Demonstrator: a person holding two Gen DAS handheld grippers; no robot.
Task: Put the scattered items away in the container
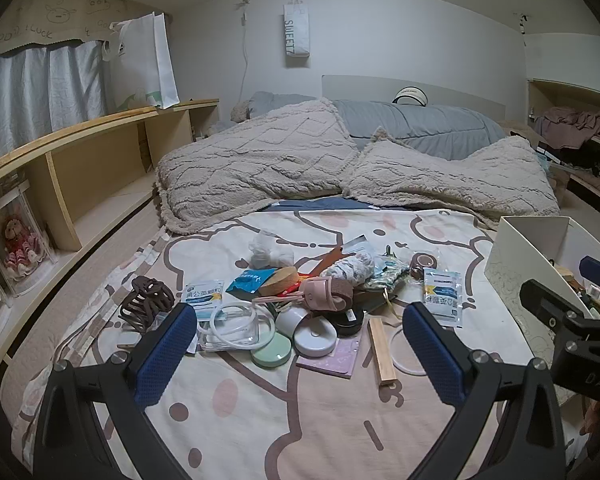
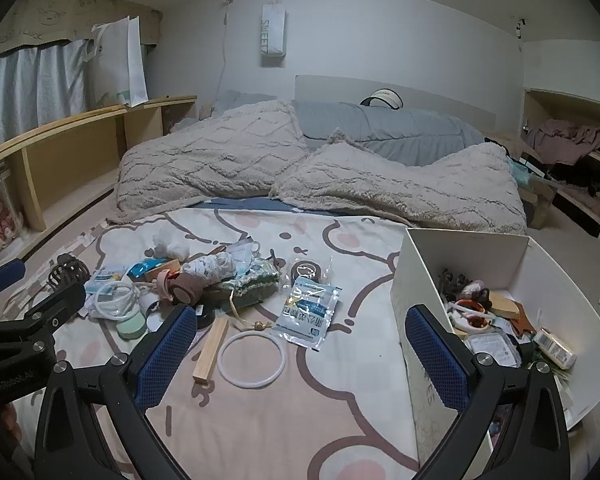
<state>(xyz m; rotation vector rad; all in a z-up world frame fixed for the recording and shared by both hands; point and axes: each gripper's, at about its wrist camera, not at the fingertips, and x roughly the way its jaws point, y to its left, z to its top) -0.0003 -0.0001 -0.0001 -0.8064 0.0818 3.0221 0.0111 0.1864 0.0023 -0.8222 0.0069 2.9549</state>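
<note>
I see both claws, left (image 1: 300, 344) and right (image 2: 300, 344), spread wide and empty. Bare bedspread (image 2: 300, 420) fills lower centre; the container (image 2: 468, 252) wall edges, I think, my right pad.

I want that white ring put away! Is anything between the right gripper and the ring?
Nothing visible. The white ring lies alone on the blanket, just ahead of the open right hand-held gripper. The wooden stick lies beside it.

left gripper (image 1: 300, 340) jaws wide, empty | right gripper (image 2: 300, 340) jaws wide, empty
</note>
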